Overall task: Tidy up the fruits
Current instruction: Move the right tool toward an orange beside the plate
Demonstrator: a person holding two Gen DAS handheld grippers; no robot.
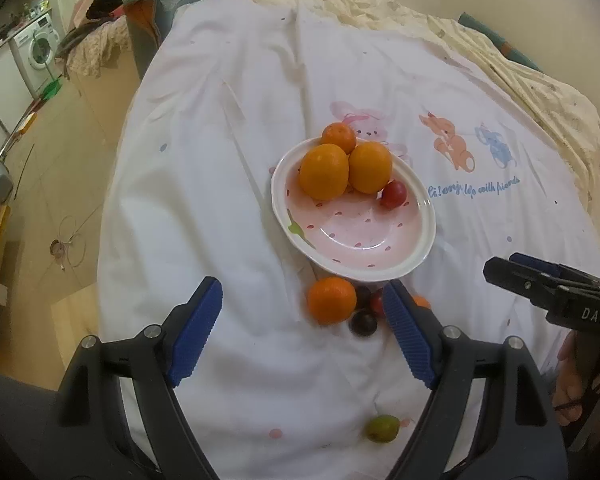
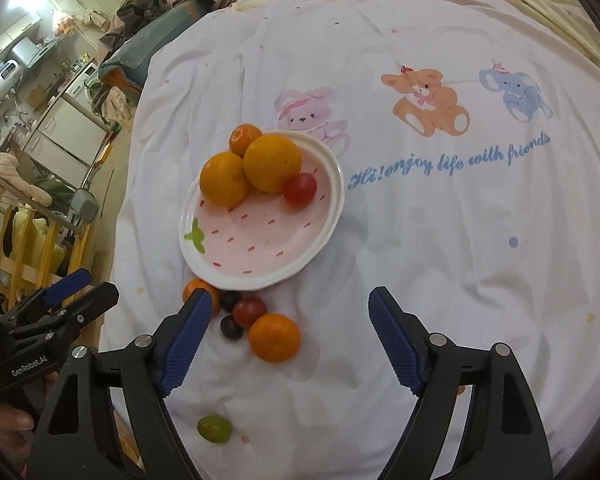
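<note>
Both tongs stand spread and empty: left gripper (image 1: 302, 322), right gripper (image 2: 290, 334). Loose mandarin (image 2: 274, 337) lies on the bedsheet (image 2: 440, 248) just near of the strawberry-print plate (image 2: 260, 276), beside dark grapes (image 2: 231, 327). Judged light, round, soft-skinned, liable to roll: take across its widest middle, gently.

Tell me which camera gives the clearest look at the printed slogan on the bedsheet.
The right wrist view: the blue slogan sits large, sharp and fully readable there. In the left wrist view the slogan is smaller, off toward the right edge and blurred, so only parts can be read.
</note>
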